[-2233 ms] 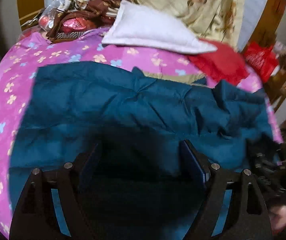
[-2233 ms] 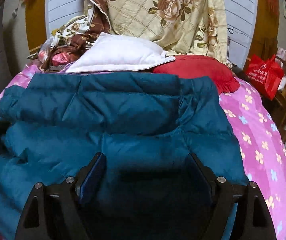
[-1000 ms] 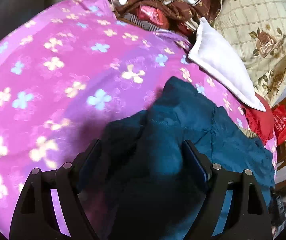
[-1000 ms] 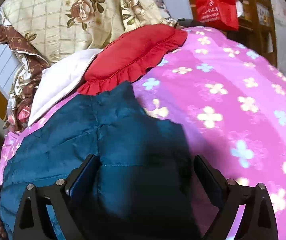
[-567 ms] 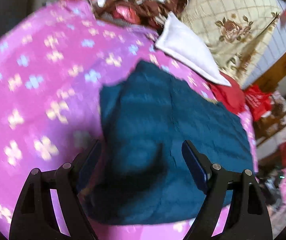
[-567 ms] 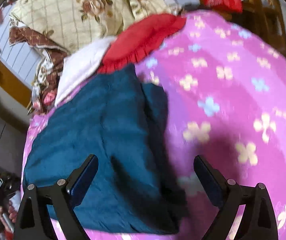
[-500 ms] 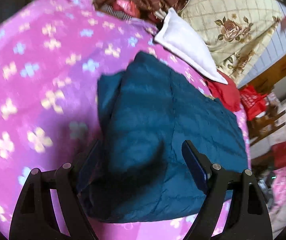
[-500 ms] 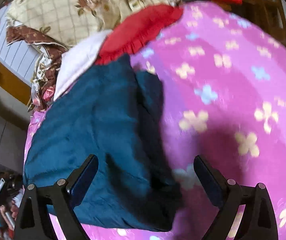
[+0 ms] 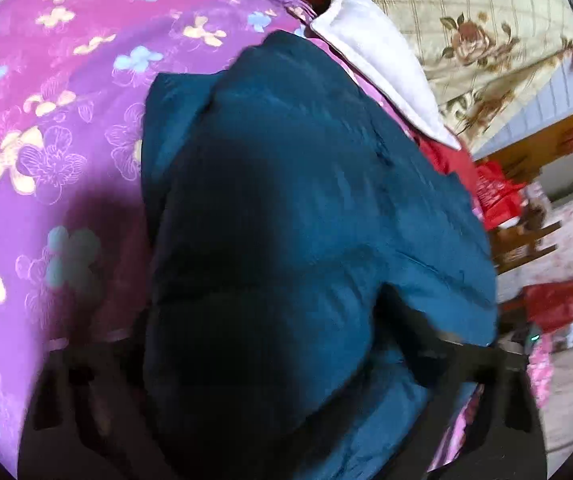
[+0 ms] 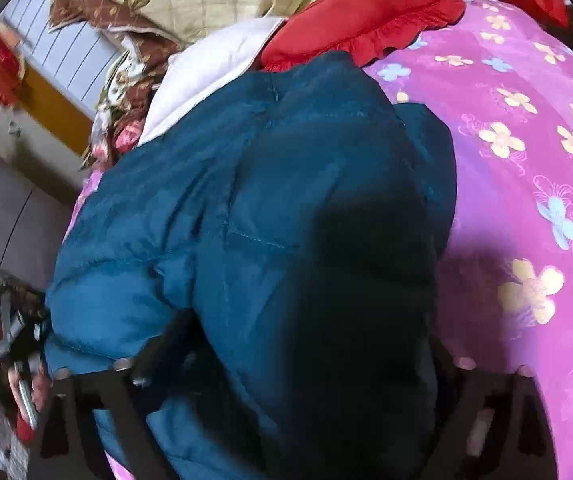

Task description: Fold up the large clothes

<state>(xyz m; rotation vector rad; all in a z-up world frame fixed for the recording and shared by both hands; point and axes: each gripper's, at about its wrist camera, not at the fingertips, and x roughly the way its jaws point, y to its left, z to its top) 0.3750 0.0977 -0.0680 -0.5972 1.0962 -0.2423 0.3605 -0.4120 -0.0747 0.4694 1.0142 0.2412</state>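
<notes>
A teal puffer jacket (image 9: 306,168) lies in a folded bundle on the pink flowered bedspread (image 9: 46,80). My left gripper (image 9: 270,332) is low over its left end. The padded fabric fills the gap between the closing jaws, bulges over both fingers and hides the tips. In the right wrist view the same jacket (image 10: 246,184) has its right end between the closing jaws of my right gripper (image 10: 298,352). That gripper's left finger (image 10: 154,356) is tucked under a fold. Its other finger sits at the jacket's edge, against the bedspread (image 10: 526,120).
A white pillow (image 9: 378,68), a red frilled cushion (image 10: 366,12) and a beige rose-patterned quilt (image 9: 478,40) are piled just behind the jacket. A red bag (image 9: 498,196) and wooden furniture stand past the bed's right side. Clutter lies beyond the bed's edge (image 10: 2,360).
Both grippers have tipped down and sunk onto the jacket's two ends. The fabric now fills the gaps and covers the fingers, and both pairs of jaws stand narrower.
</notes>
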